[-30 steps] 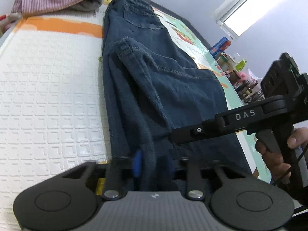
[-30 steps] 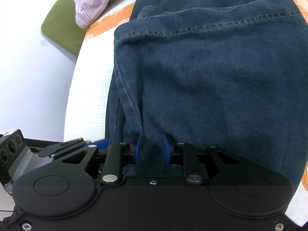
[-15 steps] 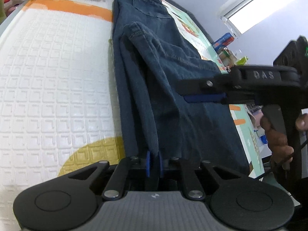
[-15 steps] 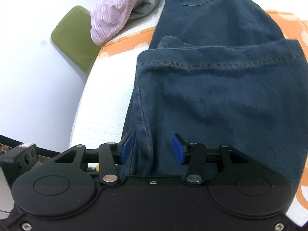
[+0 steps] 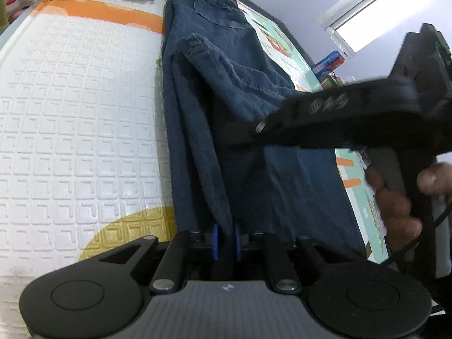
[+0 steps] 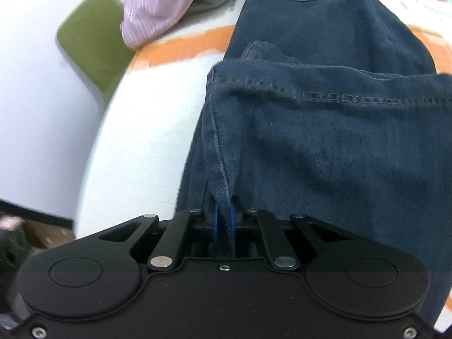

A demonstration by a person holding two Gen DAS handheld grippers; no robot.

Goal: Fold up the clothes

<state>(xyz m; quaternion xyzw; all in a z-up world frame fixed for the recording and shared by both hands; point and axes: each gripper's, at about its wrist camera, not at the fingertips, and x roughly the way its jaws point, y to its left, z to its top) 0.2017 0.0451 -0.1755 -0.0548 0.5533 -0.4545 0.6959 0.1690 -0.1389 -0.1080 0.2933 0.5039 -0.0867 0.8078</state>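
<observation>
Dark blue jeans [image 5: 214,84] lie lengthwise on a padded mat, the legs folded back toward the waist so a stitched hem [image 6: 325,96] lies across them. My left gripper [image 5: 226,238] is shut on the near fold of the denim. In the right wrist view, my right gripper [image 6: 223,220] is closing on a raised ridge of the jeans [image 6: 339,155], and its blue pads pinch the cloth. Seen from the left wrist, a hand [image 5: 395,206] holds the right tool's black body above the jeans' right side.
A white embossed mat [image 5: 70,113] with orange and yellow patches spreads to the left. A pink striped garment [image 6: 158,8] on a grey one lies at the far end. A green cushion [image 6: 93,42] stands beyond the mat's edge. Boxes [image 5: 327,62] sit below a window.
The right jaws widened around the denim edge, then shut on it, and that gripper lifted and drew back. The left gripper kept its grip and barely moved.
</observation>
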